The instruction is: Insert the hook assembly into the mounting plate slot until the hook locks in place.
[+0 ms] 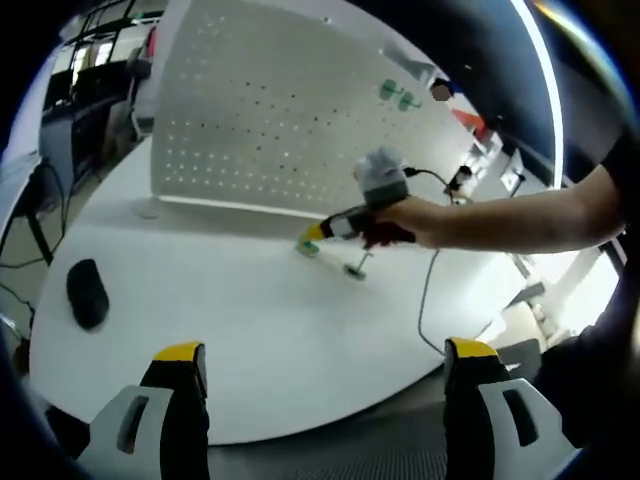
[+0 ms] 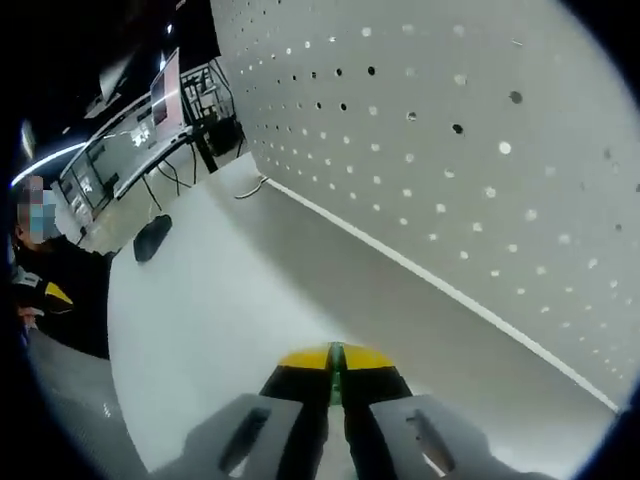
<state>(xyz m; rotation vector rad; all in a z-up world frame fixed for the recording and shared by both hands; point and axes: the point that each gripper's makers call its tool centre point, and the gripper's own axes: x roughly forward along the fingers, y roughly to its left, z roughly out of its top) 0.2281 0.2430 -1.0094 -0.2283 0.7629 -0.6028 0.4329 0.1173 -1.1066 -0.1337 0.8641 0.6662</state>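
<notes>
The white pegboard mounting plate stands upright at the back of the white table; up close its holes face my right gripper. My right gripper, held by a hand, hovers low over the table in front of the board. Its yellow-tipped jaws are shut on a thin green hook piece, which also shows below the tips. A second small hook part stands on the table just right of it. My left gripper is open at the table's near edge, well back from both.
A black mouse lies on the table's left side, also seen far off. A thin cable runs across the table's right part. Two green hooks hang high on the board. A person stands past the table's edge.
</notes>
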